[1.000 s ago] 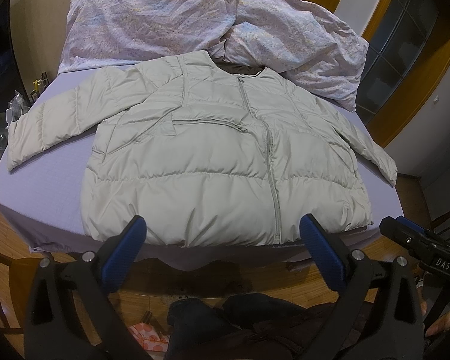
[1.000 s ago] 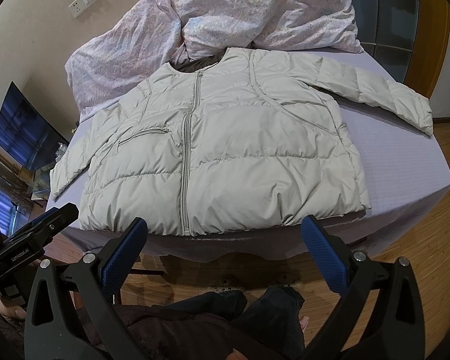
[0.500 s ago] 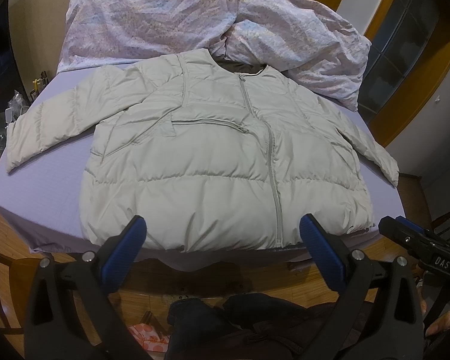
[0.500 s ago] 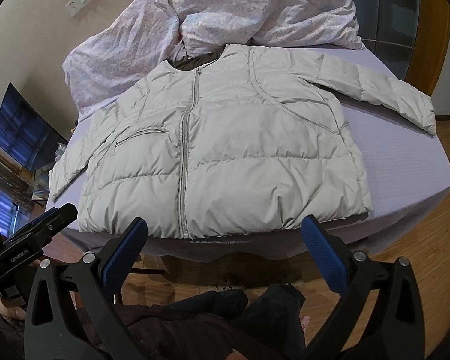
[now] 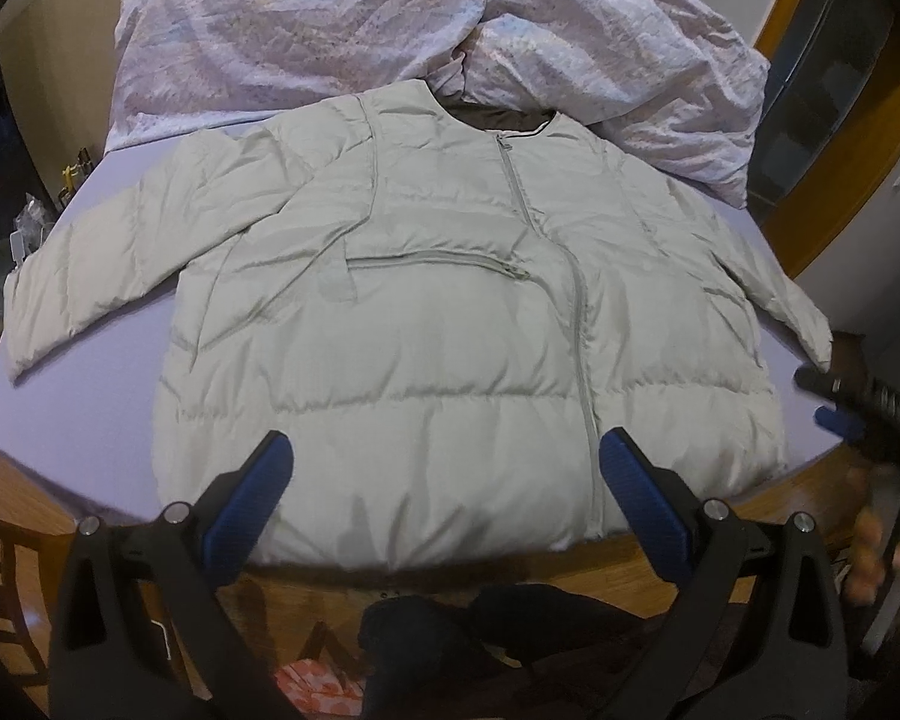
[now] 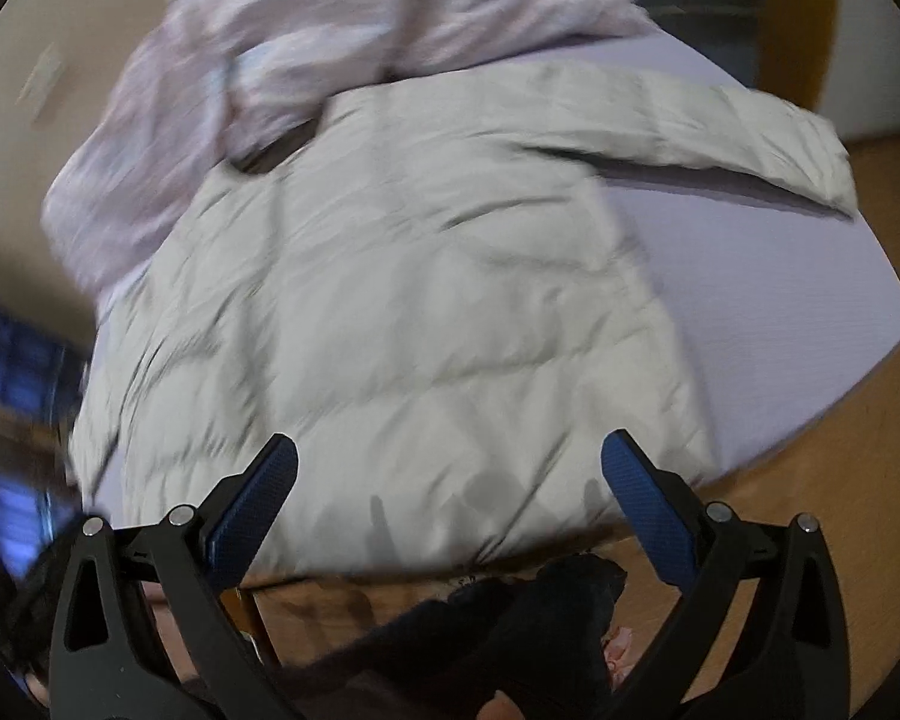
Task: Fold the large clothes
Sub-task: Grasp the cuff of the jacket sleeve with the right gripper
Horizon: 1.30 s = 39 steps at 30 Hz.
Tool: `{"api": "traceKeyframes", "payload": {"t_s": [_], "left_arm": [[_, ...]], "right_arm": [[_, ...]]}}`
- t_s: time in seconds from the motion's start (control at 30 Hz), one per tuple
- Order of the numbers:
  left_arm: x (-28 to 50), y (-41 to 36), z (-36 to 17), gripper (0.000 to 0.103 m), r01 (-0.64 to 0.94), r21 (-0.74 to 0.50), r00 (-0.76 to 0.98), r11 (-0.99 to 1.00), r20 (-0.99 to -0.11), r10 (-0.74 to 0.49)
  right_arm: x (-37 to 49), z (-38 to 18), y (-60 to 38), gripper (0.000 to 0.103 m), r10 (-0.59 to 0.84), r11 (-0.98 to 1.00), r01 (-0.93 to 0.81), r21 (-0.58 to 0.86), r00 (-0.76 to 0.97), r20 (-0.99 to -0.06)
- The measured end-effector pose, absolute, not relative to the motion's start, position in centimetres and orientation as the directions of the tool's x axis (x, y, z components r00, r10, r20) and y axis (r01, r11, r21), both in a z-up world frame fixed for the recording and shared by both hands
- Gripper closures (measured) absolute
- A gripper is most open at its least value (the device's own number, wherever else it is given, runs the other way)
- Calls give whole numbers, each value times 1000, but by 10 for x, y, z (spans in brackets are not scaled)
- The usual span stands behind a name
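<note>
1. Puffer jacket lies flat, front up, zipped, on the lavender bed sheet; hem at the near edge, sleeves spread out to both sides, collar against a crumpled floral duvet.
2. Left gripper: fingers spread wide, nothing held, above the hem.
3. Right gripper: fingers also apart, empty; view blurred.
4. Handling, prob: light, soft, puffy, slick shell, so it springs back and slides. Best pinch a sleeve cuff or hem corner, thin edge not fat quilting.

Jacket on bed, duvet behind
</note>
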State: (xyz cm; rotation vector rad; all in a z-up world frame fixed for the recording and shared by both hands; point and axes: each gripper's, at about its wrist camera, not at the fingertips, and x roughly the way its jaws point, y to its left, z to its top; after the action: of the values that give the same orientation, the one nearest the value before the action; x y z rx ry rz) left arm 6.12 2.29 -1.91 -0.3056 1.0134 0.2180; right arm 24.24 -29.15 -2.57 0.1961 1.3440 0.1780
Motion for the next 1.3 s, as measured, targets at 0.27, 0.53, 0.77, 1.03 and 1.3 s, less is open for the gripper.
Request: {"api": "traceKeyframes", "payload": {"t_s": [0.27,0.53,0.77,1.03,1.3], "left_arm": [[106,40,-26,2,-354,-81,478,932,-872,105],[132,50,-35,2,-398,-46,432,916,-891,143],[143,49,-42,2,-408,-49,410,912,-902,135],[146,53,-46,2,-431,-66,404,900,-906,128],[141,67,-48,2,-464,-62,392,884,-909,141]], "right_arm": [[332,-62,-410,6,199,868,401,294,261,-945],[353,-102,-518,19,207,571,719,397,342,-917],[359,-106,-547,25,164,443,751,489,469,-868],[370,-108,-552,60,59,475,757,448,480,-875],[376,-111,-559,90,165,443,688,574,567,-807]]}}
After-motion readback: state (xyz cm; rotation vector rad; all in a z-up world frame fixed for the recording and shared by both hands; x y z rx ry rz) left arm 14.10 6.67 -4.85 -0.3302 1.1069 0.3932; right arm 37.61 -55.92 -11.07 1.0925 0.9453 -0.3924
